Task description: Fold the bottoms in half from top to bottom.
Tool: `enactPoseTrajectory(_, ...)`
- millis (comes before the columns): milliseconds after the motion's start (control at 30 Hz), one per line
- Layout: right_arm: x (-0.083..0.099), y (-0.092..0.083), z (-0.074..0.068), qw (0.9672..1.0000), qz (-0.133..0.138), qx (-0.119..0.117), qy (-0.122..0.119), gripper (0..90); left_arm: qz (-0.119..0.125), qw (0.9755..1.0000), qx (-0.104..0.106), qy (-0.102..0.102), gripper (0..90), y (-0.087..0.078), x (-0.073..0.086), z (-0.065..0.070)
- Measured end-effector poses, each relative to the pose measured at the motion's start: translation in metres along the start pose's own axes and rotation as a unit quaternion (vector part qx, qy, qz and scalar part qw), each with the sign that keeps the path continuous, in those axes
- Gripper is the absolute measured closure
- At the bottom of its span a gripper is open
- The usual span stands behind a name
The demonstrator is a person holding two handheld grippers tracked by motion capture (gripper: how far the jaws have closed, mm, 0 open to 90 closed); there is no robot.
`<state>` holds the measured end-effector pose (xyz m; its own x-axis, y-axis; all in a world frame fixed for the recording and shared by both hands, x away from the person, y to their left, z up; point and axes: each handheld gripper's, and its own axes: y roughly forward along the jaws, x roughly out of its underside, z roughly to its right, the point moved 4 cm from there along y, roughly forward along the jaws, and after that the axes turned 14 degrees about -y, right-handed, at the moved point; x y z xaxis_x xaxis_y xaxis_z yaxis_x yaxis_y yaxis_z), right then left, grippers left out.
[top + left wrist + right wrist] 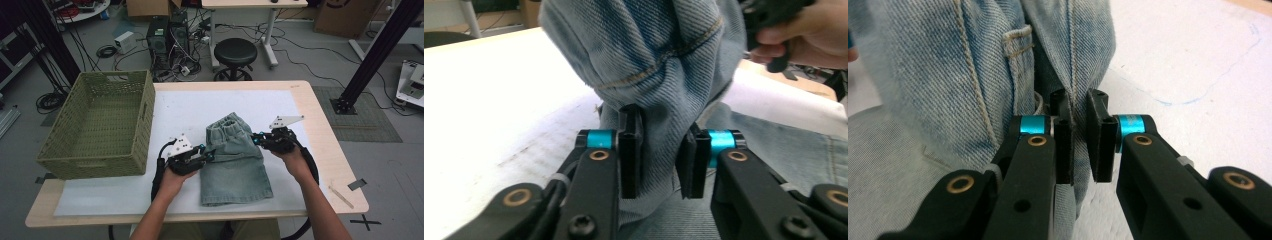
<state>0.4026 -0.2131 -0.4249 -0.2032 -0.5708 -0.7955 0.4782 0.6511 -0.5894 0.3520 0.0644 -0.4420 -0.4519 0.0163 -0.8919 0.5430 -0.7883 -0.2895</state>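
Note:
A pair of light-blue denim shorts [235, 165] lies on the white mat [185, 107], legs toward me and elastic waistband away. My left gripper [210, 154] is at the shorts' left edge. In the left gripper view a raised fold of the denim [654, 55] fills the gap between the left gripper's [660, 150] pads. My right gripper [254, 138] is at the right edge near the waistband. In the right gripper view a seamed edge of the denim [948, 75] runs between the right gripper's [1078, 107] narrow-set pads.
A green woven basket [146, 117] stands at the table's left, partly over the edge. The wooden table [315, 130] shows bare at the right. Beyond the far edge are a black stool [235, 52], computer cases and cables. The other hand [809, 37] appears in the left gripper view.

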Motion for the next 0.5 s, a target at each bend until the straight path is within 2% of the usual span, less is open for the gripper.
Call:
enactPoseTrajectory(100,0.006,-0.006,-0.003,0.9999,0.01,0.005,0.003,84.1,-0.001,0.9994,-0.033,-0.01,58.9,-0.001,-0.001,-0.006)
enactPoseTrajectory(233,0.013,-0.011,-0.005,0.9997,0.019,0.014,0.011,84.0,-0.015,0.9982,-0.047,-0.033,52.4,0.0,0.001,-0.013)
enactPoseTrajectory(300,0.017,-0.014,-0.003,0.9992,0.028,0.02,0.018,84.1,-0.011,0.9983,-0.046,-0.034,52.2,-0.001,0.002,-0.013)
enactPoseTrajectory(367,0.018,-0.016,-0.002,0.9988,0.037,0.023,0.021,84.1,-0.001,0.9987,-0.033,-0.038,52.7,-0.001,-0.001,-0.012)
enactPoseTrajectory(467,0.015,-0.017,-0.005,0.9986,0.049,0.02,0.004,84.2,0.023,0.999,-0.021,-0.033,52.5,0.0,-0.009,-0.01)
enactPoseTrajectory(500,0.013,-0.017,-0.007,0.9983,0.054,0.018,-0.005,84.3,0.026,0.9988,-0.022,-0.034,51.3,0.003,-0.012,-0.011)
